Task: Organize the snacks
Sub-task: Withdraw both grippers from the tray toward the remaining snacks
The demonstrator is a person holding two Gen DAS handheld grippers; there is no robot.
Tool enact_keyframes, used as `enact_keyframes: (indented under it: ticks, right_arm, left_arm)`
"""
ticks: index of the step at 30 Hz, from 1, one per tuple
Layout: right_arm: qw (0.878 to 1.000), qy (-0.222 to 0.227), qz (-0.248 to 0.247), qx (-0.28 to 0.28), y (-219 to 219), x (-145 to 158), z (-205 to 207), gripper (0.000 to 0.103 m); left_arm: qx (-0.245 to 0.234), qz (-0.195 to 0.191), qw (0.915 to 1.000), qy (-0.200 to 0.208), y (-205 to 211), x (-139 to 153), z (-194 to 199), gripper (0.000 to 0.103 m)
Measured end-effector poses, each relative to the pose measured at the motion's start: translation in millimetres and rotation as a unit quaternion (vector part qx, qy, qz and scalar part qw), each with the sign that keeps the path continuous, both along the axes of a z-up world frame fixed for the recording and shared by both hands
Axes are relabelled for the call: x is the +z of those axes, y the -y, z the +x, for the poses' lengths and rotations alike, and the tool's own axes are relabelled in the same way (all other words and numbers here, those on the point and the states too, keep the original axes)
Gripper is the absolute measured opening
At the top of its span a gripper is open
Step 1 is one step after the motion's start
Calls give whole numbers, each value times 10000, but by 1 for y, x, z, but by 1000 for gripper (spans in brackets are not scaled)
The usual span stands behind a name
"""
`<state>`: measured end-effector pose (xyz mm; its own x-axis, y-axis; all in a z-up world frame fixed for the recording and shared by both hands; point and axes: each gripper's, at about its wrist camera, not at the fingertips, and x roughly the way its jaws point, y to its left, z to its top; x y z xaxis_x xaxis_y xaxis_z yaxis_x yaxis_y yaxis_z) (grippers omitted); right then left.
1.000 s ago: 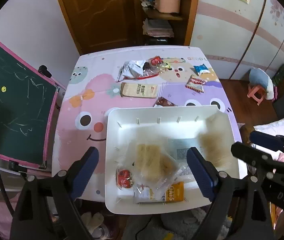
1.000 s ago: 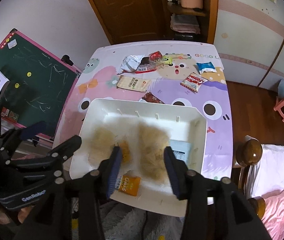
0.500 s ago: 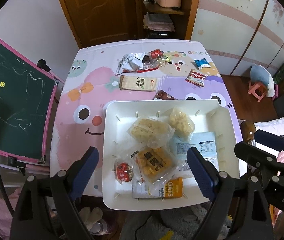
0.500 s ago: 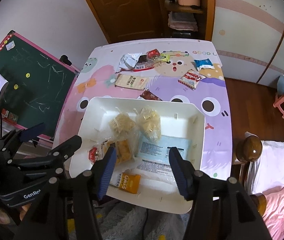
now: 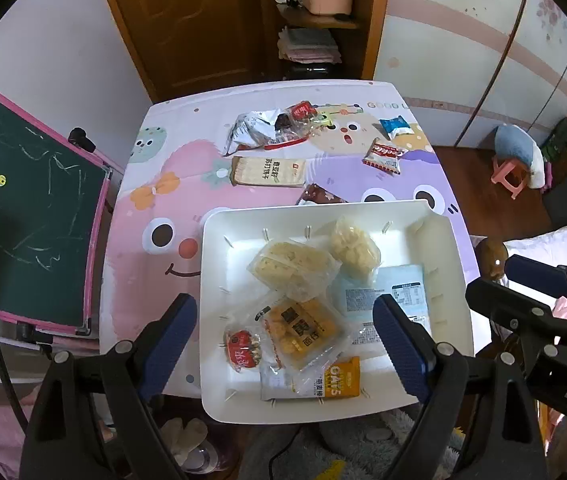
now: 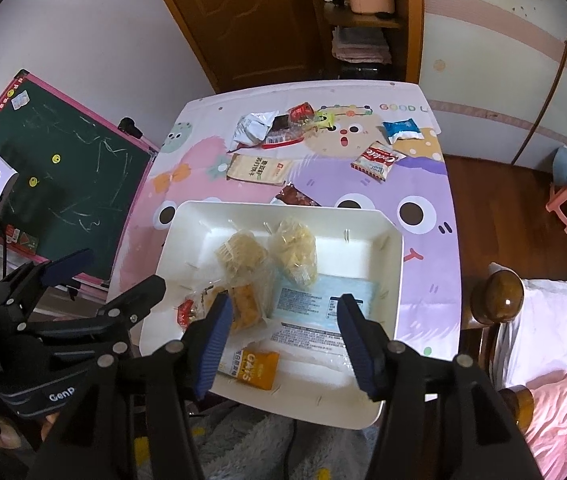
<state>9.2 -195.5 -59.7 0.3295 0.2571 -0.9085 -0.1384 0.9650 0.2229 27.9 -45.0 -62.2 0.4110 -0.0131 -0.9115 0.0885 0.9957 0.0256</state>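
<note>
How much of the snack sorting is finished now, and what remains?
Done: several packets lie in the white tray. In hand: nothing; the left claw and right claw are open above it. Left: packets on the table, such as the beige pack and blue bag.

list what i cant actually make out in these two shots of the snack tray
- Brown packet: left wrist view, the white tray rim hides its near half.
- Orange packet: right wrist view, the right gripper finger covers its left end.
- Blue packet print: both views, too small to read.
- Far pile: overlapping wrappers, count unclear.
- Left gripper: open, fingers hide the tray's near corners.
</note>
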Motion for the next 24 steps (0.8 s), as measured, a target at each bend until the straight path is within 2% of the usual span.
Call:
enact_keyframes:
  ticks: [16,24]
  right_arm:
    - [9991,-392,71,-162,0,-27,21,55]
    - [9973,-613,76,-393,2,-44,53,55]
  left_arm:
    - [-85,1,9991,-412,-4,-26,31,89]
    - [-56,5,9991,-430,-16,-30,73,89]
